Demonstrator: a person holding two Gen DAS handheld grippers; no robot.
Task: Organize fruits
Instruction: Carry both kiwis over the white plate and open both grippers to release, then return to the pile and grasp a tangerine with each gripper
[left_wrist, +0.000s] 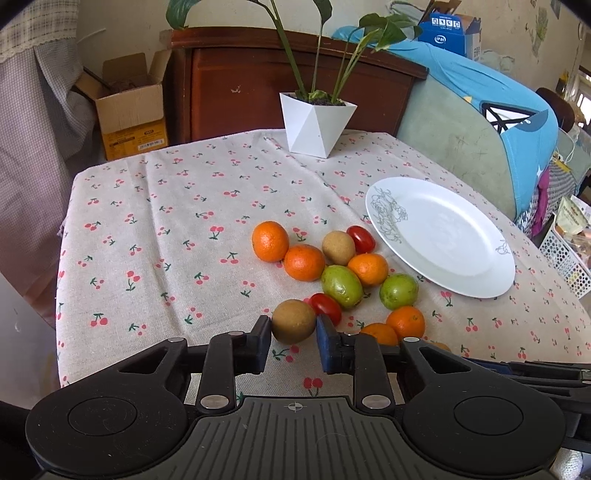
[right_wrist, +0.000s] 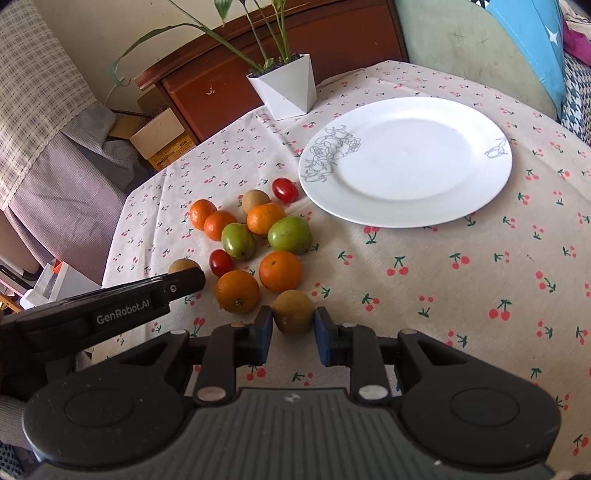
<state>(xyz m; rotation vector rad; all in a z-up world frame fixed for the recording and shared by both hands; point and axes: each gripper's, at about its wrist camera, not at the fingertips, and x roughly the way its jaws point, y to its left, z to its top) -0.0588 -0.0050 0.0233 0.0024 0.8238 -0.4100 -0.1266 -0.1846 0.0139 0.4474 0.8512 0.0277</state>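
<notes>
A cluster of fruit lies on the cherry-print cloth: several oranges (left_wrist: 270, 241), two green fruits (left_wrist: 341, 286), two cherry tomatoes (left_wrist: 361, 238) and brown longan-like fruits (left_wrist: 338, 247). My left gripper (left_wrist: 294, 325) has its jaws around one brown fruit (left_wrist: 294, 320), both pads touching it. My right gripper (right_wrist: 294, 314) has its jaws around another brown fruit (right_wrist: 294, 311), pads touching its sides. A white plate (left_wrist: 480, 280), (right_wrist: 406, 206) with grey line drawings lies empty to the right of the fruit. The left gripper's body (right_wrist: 110, 306) shows in the right wrist view.
A white angular plant pot (left_wrist: 316, 125) stands at the table's far edge. Behind are a wooden cabinet (left_wrist: 236, 85), a cardboard box (left_wrist: 129, 107) and a chair with blue cloth (left_wrist: 480, 96). A perforated basket (left_wrist: 565, 254) sits off the right edge.
</notes>
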